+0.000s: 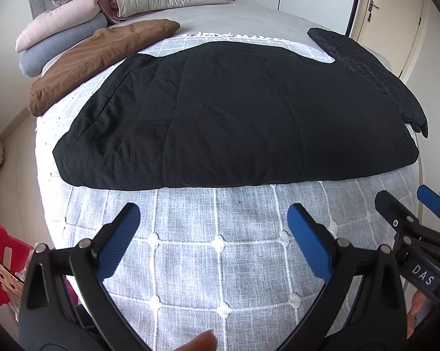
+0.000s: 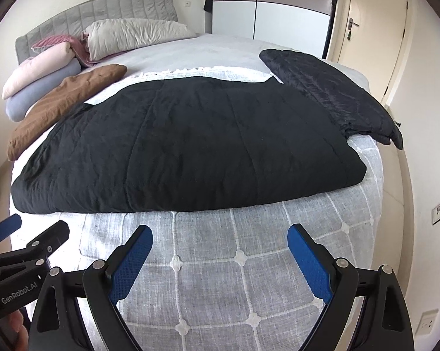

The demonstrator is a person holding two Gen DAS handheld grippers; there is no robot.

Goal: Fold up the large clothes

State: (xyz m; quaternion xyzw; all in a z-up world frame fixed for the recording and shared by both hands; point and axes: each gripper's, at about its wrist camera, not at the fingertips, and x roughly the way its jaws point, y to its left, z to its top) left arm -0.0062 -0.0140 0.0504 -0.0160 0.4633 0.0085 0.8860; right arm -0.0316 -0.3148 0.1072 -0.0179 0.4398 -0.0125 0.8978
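Note:
A large black quilted garment lies folded flat in a wide rectangle on the grey checked bedspread; it also shows in the right wrist view. My left gripper is open and empty, a little in front of the garment's near edge. My right gripper is open and empty, also short of the near edge. The right gripper shows at the right edge of the left wrist view, and the left gripper at the left edge of the right wrist view.
A second black quilted piece lies at the bed's right edge. A brown folded garment and a stack of pink and blue folded items lie at the left. Pillows rest by the headboard. A door stands at the right.

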